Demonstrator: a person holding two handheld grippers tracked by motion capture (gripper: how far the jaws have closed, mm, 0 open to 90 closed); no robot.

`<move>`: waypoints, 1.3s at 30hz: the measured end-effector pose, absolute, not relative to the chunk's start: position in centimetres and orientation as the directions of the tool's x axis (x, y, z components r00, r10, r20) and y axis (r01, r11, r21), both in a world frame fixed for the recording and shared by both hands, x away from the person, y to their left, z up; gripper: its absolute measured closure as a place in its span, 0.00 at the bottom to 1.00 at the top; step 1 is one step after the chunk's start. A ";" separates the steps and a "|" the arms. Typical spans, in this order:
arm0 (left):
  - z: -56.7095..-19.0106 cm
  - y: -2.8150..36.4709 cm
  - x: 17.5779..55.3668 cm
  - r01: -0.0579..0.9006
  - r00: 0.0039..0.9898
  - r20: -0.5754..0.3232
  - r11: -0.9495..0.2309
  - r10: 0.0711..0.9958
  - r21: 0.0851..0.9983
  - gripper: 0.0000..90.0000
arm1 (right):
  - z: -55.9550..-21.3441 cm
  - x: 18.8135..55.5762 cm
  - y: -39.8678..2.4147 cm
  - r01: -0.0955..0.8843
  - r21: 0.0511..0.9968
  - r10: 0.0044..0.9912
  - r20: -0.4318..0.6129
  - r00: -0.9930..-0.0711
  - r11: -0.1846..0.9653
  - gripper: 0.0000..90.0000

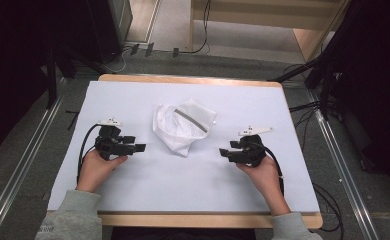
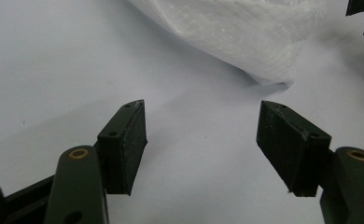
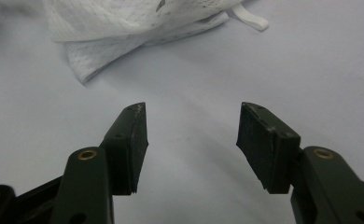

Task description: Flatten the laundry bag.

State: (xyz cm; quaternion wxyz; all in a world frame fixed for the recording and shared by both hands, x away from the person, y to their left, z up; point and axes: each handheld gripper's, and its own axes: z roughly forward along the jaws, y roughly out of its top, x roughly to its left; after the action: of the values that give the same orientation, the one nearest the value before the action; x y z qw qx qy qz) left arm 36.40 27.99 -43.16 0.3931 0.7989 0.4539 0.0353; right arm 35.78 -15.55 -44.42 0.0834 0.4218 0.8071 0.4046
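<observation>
White mesh bag [image 1: 183, 125] lies crumpled, grey strip across it; both grippers' jaws wide apart, empty.

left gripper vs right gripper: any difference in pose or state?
The left gripper lies left of the crumpled white mesh bag, pointing right; the right gripper lies on the bag's other side, pointing left. The bag reaches closer to the left gripper. Both are open, holding nothing, low over the white table cover.

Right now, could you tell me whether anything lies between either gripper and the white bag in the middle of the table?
Nothing visible does. The bag lies alone on the white sheet, with bare sheet between it and the left gripper and the right gripper. Both stand open and empty.
</observation>
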 end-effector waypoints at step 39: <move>-44.7 25.1 47.3 0.753 0.525 -0.362 -0.221 0.771 0.620 0.52 | -40.6 45.4 -9.7 0.587 0.754 0.753 0.195 -0.628 0.295 0.56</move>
State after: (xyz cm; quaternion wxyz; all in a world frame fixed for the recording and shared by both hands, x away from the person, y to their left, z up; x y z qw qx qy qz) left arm 47.34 25.14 -44.72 0.3898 0.7812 0.4874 0.0116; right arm 45.37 -9.65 -40.56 0.0989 0.4195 0.7985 0.4203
